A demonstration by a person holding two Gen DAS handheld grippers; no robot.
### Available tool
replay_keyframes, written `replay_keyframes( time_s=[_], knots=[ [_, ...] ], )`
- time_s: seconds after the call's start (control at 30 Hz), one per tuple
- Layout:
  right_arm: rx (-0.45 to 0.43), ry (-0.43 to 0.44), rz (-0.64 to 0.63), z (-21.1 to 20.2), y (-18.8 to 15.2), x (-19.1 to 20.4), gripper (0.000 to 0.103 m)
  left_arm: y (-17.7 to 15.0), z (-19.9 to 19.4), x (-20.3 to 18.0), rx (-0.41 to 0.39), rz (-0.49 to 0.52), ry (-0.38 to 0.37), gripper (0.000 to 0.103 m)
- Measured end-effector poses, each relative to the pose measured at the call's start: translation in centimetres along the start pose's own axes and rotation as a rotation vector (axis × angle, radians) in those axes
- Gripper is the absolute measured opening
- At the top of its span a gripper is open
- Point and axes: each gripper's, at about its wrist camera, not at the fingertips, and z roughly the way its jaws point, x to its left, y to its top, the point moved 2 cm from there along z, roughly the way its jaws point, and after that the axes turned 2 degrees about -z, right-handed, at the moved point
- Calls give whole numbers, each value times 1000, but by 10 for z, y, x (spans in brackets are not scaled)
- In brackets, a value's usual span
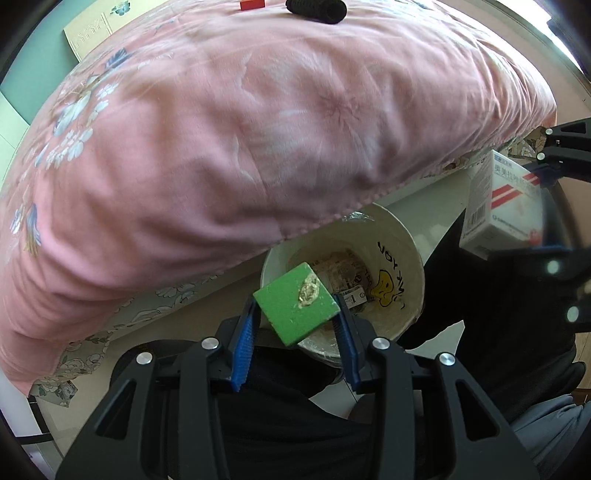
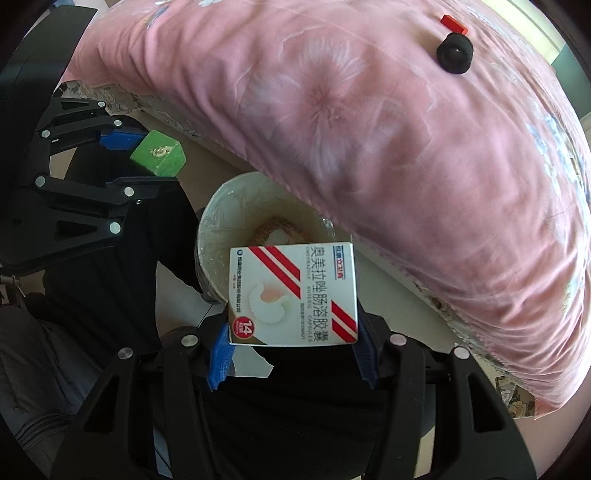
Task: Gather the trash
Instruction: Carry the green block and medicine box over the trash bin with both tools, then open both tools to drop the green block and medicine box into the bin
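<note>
Holding a green block (image 1: 295,308) tight between its blue pads (image 1: 243,341), the left gripper (image 1: 297,314) hung right over a white paper bucket (image 1: 402,236). The block was tilted, and it had a pale scraped spot on its top face. The bucket stood on the floor, just beside a bed with a big pink quilt (image 1: 221,140). The quilt's edge hung over part of the bucket's rim. Some printed paper scraps (image 1: 343,273) lay at the bottom of the bucket. A yellow cartoon face (image 1: 384,290) was drawn on its inside wall.

The right gripper (image 2: 293,332) was closed on a white medicine box (image 2: 293,295) with red stripes. It held the box by its sides, above the near rim of the same bucket. From the left wrist camera, that box showed at the far right, up in the air and apart from the green block.

Up on the quilt lay a small red block (image 2: 453,25) and a black round thing (image 2: 454,53), close to each other. A tan card (image 1: 88,31) showed past the quilt's far edge.
</note>
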Motion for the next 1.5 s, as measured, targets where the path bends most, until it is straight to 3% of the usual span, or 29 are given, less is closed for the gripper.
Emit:
replay_keyframes(
  time_s=[0.7,1.2,1.27,1.3,1.37,1.43,1.5],
  knots=[
    [128,115,72,116,4,2,56,-11,104,-16,172,0,-24,42],
    [146,137,132,137,14,-17,57,-6,144,-20,227,-10,-32,42],
    [139,128,136,137,14,-18,62,-4,146,-19,232,-16,-31,52],
    [138,136,140,137,15,-18,71,-3,147,-19,232,-19,-27,66],
    [129,117,146,136,15,-21,75,-3,149,-17,230,-28,-19,70],
    [131,114,150,135,14,-22,81,-4,151,-14,242,-40,-24,82],
    [121,113,159,133,12,-25,87,-5,151,-13,241,-46,-32,84]
  ],
)
